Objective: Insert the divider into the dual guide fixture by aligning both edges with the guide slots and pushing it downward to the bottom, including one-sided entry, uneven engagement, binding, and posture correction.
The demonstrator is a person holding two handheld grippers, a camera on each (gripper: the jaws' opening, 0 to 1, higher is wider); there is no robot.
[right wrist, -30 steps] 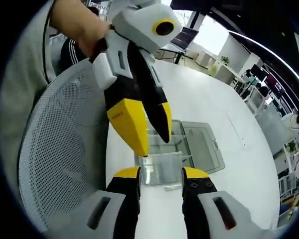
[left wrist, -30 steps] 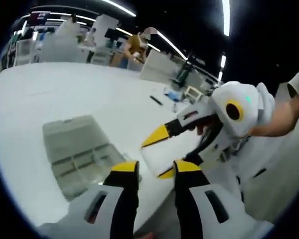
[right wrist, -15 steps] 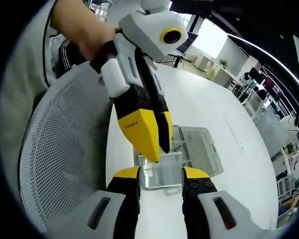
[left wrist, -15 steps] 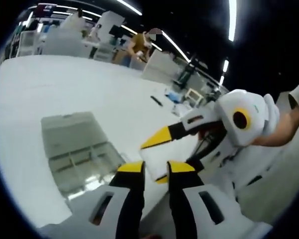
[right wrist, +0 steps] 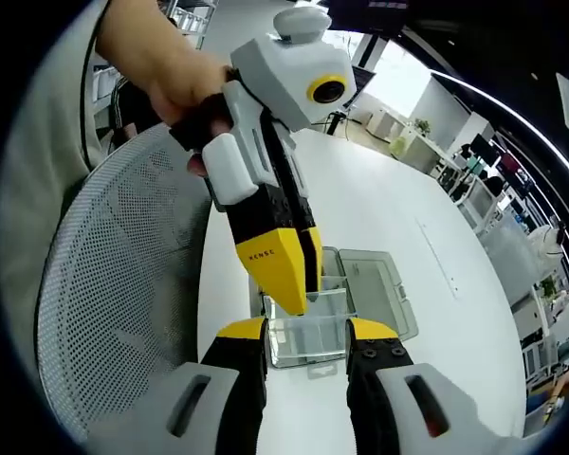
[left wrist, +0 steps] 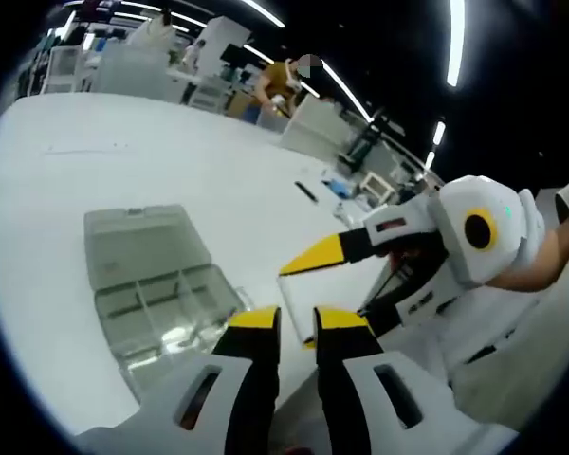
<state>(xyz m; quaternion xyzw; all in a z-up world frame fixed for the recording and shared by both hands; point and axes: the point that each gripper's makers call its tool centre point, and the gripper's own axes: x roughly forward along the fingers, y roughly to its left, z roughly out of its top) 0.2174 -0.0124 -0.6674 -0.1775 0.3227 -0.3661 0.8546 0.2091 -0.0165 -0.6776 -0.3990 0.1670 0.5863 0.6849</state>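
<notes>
The clear divider (right wrist: 308,338) is off the table, above its near edge. My right gripper (right wrist: 306,329) is shut on it, one jaw on each side edge. My left gripper (right wrist: 302,296) comes down from above, its yellow tips pinched on the divider's top edge. In the left gripper view my left gripper (left wrist: 297,318) has its jaws drawn close around the divider (left wrist: 334,287), and my right gripper (left wrist: 297,305) reaches in from the right. The clear guide fixture box (left wrist: 147,280) lies open on the white table (left wrist: 171,161), beyond the divider; its lid (right wrist: 377,275) is folded back.
A grey mesh chair back (right wrist: 123,284) stands close on the left, and a hand (right wrist: 161,57) holds the left gripper. Small dark items (left wrist: 306,191) lie far across the table. A person (left wrist: 280,81) stands at distant benches.
My left gripper's jaws have narrowed onto the divider's edge. In the right gripper view it has come down from beside the divider to its top edge. The right gripper keeps its hold.
</notes>
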